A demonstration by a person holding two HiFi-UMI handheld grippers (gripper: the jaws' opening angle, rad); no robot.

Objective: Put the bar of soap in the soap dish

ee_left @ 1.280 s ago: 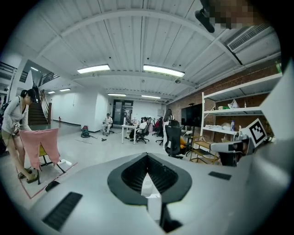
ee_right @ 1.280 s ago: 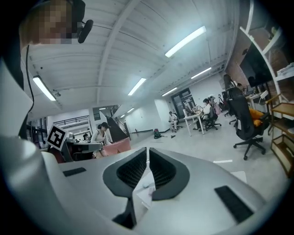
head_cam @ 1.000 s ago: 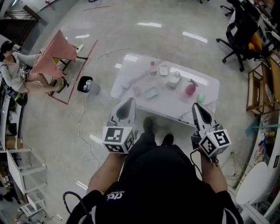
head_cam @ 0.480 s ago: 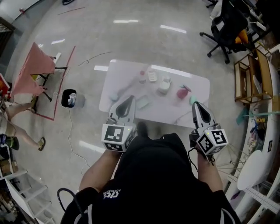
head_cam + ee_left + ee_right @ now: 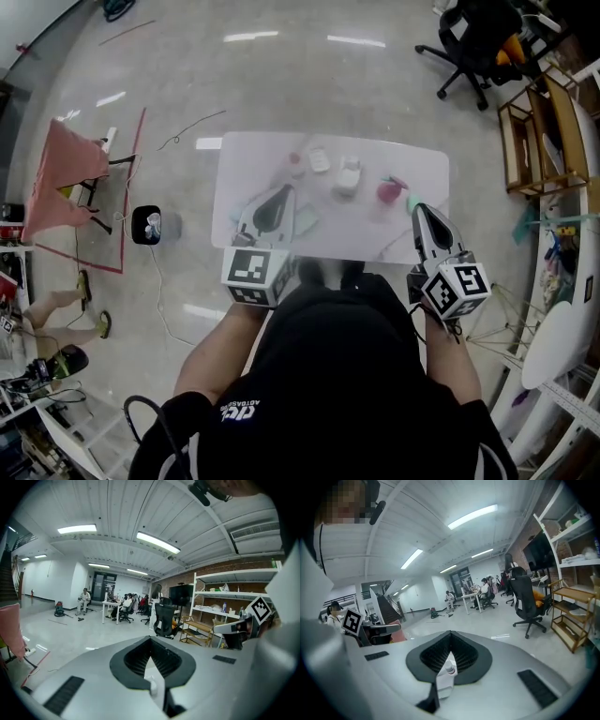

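We can read no word or number for certain: the white print on the person's black shirt (image 5: 246, 413) is upside down and too small, and the cubes on the left gripper (image 5: 283, 192) and right gripper (image 5: 419, 210) carry only square black-and-white marker patterns.

The white bench (image 5: 253, 159) stands ahead on a glossy floor (image 5: 187, 84). It carries a pink spray bottle (image 5: 389, 191), a white container (image 5: 349, 176), a small white dish (image 5: 320, 160) and a teal piece (image 5: 306, 223). The left tongs (image 5: 284, 194) and right tongs (image 5: 419, 210) point over its near edge, well apart, jaws together. A black office chair (image 5: 473, 42) stands beyond.
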